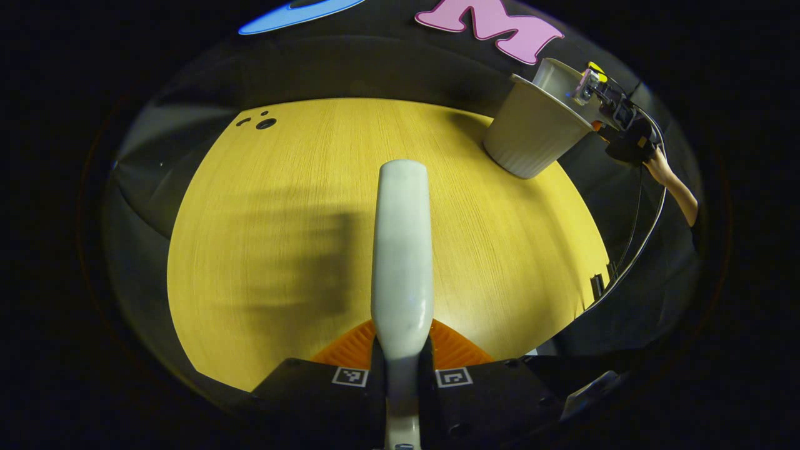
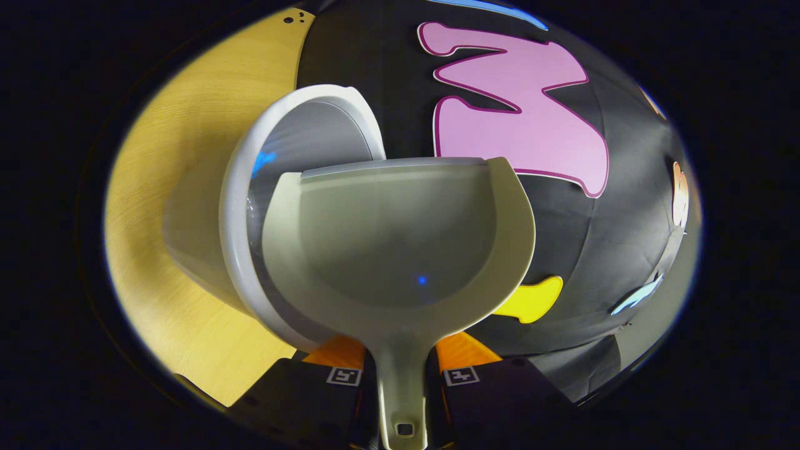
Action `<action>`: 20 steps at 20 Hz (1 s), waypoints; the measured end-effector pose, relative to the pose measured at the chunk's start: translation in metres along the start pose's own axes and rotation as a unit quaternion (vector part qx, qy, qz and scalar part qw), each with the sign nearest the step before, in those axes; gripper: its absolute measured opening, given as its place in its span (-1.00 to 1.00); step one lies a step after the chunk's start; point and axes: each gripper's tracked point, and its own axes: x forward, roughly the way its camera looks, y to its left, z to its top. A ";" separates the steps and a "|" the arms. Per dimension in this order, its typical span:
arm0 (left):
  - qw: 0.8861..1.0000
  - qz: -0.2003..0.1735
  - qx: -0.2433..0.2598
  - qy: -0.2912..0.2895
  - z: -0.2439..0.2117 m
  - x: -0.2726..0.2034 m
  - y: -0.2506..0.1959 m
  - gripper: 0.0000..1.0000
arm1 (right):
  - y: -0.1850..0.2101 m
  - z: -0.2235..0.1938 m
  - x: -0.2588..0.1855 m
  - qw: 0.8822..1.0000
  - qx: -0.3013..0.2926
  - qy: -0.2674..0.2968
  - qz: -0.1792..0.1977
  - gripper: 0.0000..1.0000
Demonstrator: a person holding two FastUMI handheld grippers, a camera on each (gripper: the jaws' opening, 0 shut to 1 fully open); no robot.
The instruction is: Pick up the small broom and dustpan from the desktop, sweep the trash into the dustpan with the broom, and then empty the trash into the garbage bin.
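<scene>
Yellow wood-grain table (image 1: 500,262), swept bare. Left gripper (image 1: 402,369) jaws pinch pale broom handle (image 1: 402,250). Right gripper (image 2: 400,375) jaws pinch grey plastic dustpan (image 2: 400,250), centre frame, tipped over white ribbed garbage bin (image 2: 300,131); emptying apparently finishing.

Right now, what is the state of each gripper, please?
Left gripper: shut on the broom handle.
Right gripper: shut on the dustpan handle, held at the bin.

Recording booth, black cloth wall (image 2: 375,75), bare wooden desktop (image 1: 281,187), white garbage bin (image 1: 531,131)
</scene>
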 end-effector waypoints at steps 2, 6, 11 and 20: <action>1.000 0.000 -0.004 -0.003 0.002 0.000 0.000 -0.51 | 0.002 -0.002 -0.001 1.000 0.017 0.003 0.015 -0.30; 0.999 0.026 0.010 -0.017 0.010 0.001 0.008 -0.51 | -0.003 -0.011 -0.009 0.997 0.067 0.025 0.036 -0.34; 0.995 0.072 0.031 -0.069 0.030 -0.011 0.012 -0.51 | -0.028 -0.019 -0.038 0.981 0.180 0.038 0.057 -0.34; 0.991 0.069 -0.002 -0.117 0.026 -0.019 0.006 -0.50 | -0.077 -0.015 -0.111 0.924 0.375 0.032 0.069 -0.29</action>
